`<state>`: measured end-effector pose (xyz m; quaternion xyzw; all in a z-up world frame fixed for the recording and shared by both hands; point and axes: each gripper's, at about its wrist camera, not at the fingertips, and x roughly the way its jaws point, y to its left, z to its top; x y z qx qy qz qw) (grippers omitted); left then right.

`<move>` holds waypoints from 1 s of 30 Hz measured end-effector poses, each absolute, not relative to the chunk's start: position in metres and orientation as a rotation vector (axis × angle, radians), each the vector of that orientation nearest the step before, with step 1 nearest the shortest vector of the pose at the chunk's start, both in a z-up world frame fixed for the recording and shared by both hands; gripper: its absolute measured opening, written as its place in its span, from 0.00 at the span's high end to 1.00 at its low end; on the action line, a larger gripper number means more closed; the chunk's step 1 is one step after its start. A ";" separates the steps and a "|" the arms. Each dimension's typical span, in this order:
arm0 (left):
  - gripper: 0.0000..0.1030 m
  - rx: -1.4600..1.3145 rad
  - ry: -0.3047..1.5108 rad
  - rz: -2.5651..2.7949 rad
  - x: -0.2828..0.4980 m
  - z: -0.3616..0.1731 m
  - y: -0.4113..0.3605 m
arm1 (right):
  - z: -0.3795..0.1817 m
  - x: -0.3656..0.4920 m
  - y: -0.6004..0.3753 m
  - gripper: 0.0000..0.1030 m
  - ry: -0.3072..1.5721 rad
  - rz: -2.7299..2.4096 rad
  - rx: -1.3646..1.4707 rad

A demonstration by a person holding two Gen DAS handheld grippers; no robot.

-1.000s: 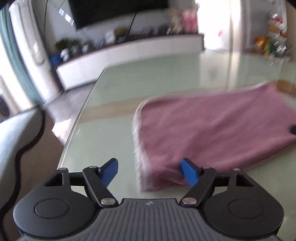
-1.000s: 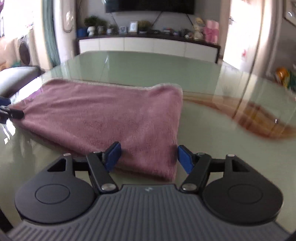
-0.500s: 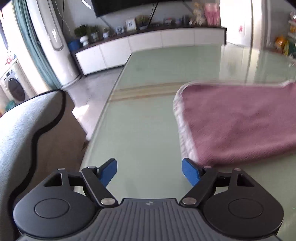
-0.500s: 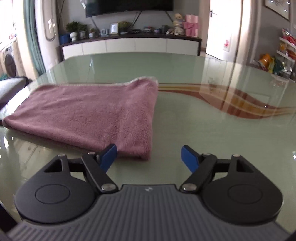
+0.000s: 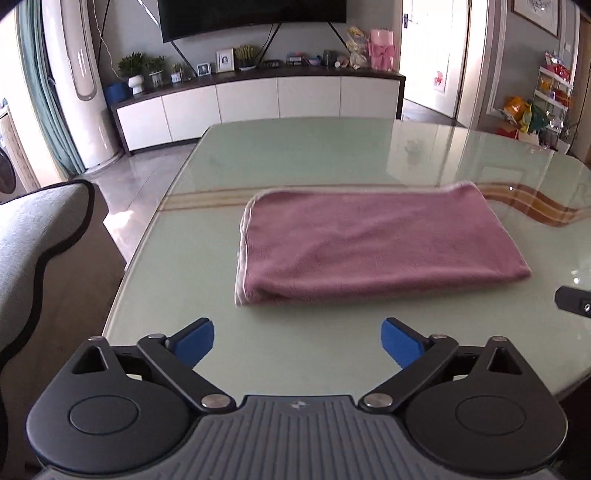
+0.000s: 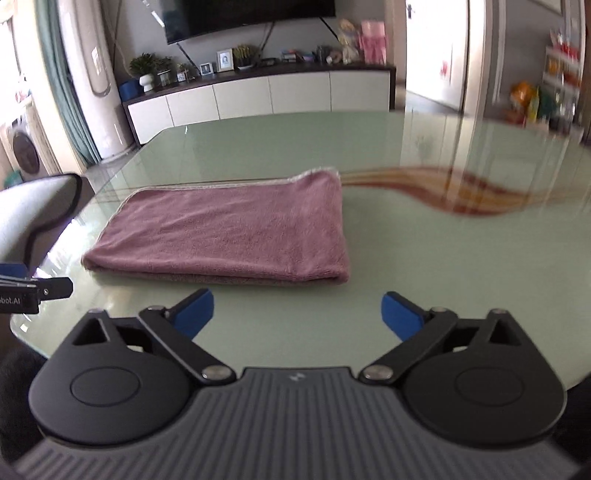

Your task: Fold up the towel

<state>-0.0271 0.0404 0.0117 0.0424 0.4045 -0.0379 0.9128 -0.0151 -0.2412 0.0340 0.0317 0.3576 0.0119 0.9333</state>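
A mauve towel lies folded in a flat rectangle on the green glass table, its fold toward me. The same towel shows in the right wrist view, left of centre. My left gripper hangs above the bare glass in front of the towel's near edge, its jaws opening wide with nothing between them. My right gripper is likewise back from the towel's near right corner, jaws opening, empty. Part of the right gripper shows at the left view's right edge, and the left gripper at the right view's left edge.
A grey upholstered chair stands at the table's left edge. Beyond the table are a long white cabinet with plants and frames, and a wall television. Shelves with snacks stand at the far right.
Both grippers drew back and rose from the towel's near corners and opened wider. The towel now lies whole in view, farther from both cameras.
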 end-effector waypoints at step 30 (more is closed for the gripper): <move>0.00 0.183 0.784 -0.119 -0.068 0.026 0.011 | 0.045 -0.047 -0.240 0.00 0.731 0.036 0.096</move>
